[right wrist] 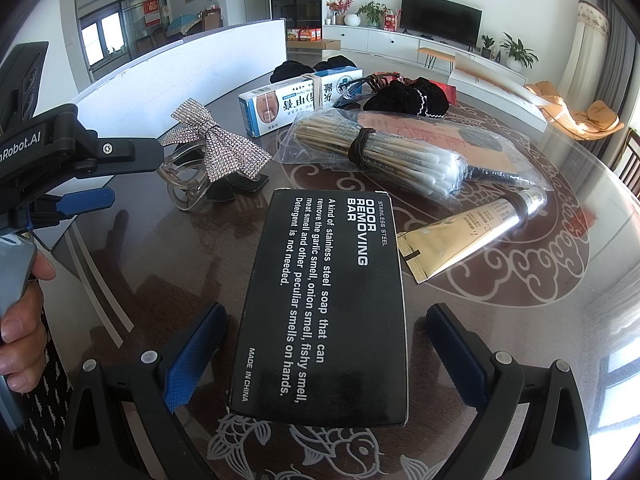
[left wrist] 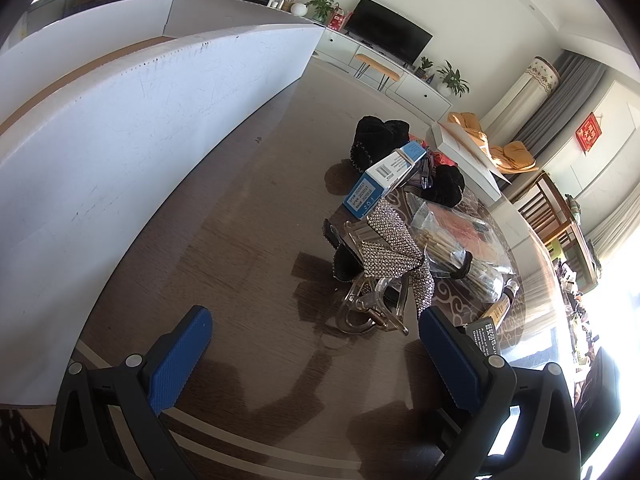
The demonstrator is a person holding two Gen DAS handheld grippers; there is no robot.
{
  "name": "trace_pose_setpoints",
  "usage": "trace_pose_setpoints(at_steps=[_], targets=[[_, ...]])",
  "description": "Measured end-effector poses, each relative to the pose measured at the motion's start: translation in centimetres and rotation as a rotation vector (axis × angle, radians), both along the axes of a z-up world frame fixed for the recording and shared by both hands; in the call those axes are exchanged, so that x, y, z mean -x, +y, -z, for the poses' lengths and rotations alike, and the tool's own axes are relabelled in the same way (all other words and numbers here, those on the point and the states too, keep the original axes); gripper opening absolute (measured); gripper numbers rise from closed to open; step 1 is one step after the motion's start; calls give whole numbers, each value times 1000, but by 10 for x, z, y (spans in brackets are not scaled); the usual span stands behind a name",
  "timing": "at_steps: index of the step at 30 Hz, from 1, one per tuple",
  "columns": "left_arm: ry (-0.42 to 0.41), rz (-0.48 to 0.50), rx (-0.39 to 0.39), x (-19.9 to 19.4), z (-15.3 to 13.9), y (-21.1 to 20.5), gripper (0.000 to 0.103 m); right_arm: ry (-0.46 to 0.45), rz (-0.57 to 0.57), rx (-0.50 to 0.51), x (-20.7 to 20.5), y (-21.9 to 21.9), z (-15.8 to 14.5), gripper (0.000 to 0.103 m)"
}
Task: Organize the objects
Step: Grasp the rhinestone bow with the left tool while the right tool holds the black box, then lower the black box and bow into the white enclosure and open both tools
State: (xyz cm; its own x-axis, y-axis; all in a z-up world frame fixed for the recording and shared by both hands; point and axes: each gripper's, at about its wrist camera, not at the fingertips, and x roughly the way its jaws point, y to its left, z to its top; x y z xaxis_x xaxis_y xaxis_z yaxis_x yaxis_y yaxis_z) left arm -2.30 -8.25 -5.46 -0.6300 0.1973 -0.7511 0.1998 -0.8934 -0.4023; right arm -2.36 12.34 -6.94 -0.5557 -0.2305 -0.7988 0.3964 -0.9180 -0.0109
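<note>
Both tongs have black plastic arms with round silver screws and blue ribbed pads (right wrist: pixel 192 356). The left tongs (right wrist: pixel 86 200) carry white "Robot.AI" lettering, and a bare hand (right wrist: pixel 22 320) grips their grey handle.

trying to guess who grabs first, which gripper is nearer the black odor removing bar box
Right. The right gripper is open with the black odor removing bar box lying between its fingers. The left gripper, also open, sits off to the box's left, nearer the rhinestone bow hair clip.
</note>
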Motion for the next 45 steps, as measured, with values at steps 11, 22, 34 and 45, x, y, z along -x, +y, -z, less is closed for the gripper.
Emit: trace_pose_setpoints(at_steps=[11, 22, 34, 45], targets=[[21, 35, -107, -3, 1, -8, 103, -2, -2, -1, 0, -1, 0, 101], [21, 238, 170, 37, -9, 51, 103, -3, -1, 29, 0, 4, -1, 101], [74, 249, 304, 35, -17, 54, 56, -49, -42, 41, 5, 6, -15, 59], [231, 175, 108, -13, -99, -9, 53, -33, -35, 221, 15, 5, -90, 58]])
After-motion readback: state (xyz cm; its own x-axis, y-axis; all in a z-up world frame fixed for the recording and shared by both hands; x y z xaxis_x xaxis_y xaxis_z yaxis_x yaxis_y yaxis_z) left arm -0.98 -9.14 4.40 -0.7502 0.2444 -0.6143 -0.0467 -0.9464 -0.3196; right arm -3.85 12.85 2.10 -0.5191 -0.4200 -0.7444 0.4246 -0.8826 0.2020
